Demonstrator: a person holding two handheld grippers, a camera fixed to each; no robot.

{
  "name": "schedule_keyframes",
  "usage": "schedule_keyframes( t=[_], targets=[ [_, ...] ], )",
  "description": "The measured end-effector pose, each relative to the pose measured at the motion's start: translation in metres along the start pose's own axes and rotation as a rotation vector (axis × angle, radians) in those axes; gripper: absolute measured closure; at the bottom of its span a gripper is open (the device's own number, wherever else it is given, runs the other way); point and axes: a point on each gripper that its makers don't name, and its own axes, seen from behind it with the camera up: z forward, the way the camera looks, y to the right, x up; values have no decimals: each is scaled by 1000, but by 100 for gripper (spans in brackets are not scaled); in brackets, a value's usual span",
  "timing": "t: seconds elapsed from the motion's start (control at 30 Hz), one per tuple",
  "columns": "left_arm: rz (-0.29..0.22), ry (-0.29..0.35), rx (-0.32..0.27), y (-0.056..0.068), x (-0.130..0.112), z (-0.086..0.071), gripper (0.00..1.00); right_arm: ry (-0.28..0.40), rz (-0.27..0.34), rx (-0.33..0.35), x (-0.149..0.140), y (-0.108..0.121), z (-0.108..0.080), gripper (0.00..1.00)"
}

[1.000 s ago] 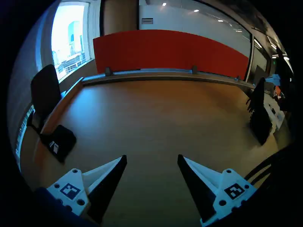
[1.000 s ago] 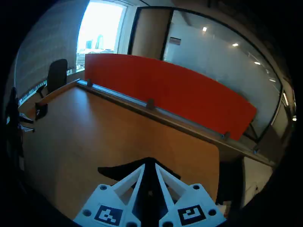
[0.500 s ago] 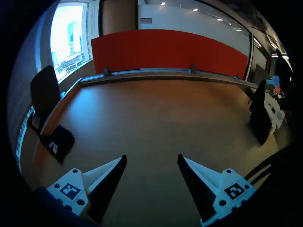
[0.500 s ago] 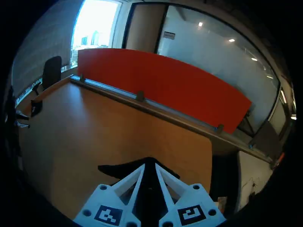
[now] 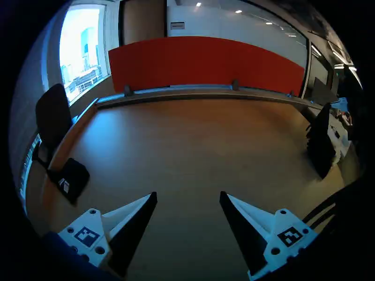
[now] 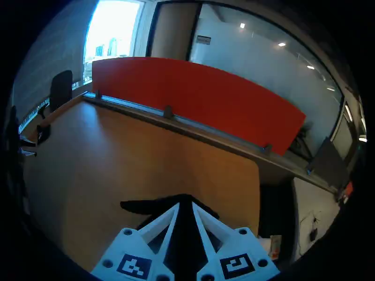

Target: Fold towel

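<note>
The left gripper (image 5: 187,193) hangs with its white fingers spread wide at the bottom of the left gripper view, nothing between them, over the broad orange-brown wooden desk top (image 5: 197,136). A long red partition screen (image 5: 206,61) runs across the upper frame. In the right gripper view, the right gripper (image 6: 186,202) has its fingers drawn together at bottom centre. A dark flat patch (image 6: 140,206) lies just past the tips; it may be shadow or dark cloth. Where the towel lies I cannot tell. The fold looks not yet begun: next, find the towel's edge and bring the wide gripper to a corner.
</note>
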Motion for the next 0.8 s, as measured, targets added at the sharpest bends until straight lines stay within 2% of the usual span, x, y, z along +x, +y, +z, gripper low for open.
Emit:
schedule_keyframes(
  t=[0.37,0.8],
  targets=[
    [8,0,-10,2,2,1,0,-30,5,-12,-31,-7,-18,94],
    [10,6,-19,1,1,0,0,-28,17,-14,-32,-21,-24,94]
  ],
)
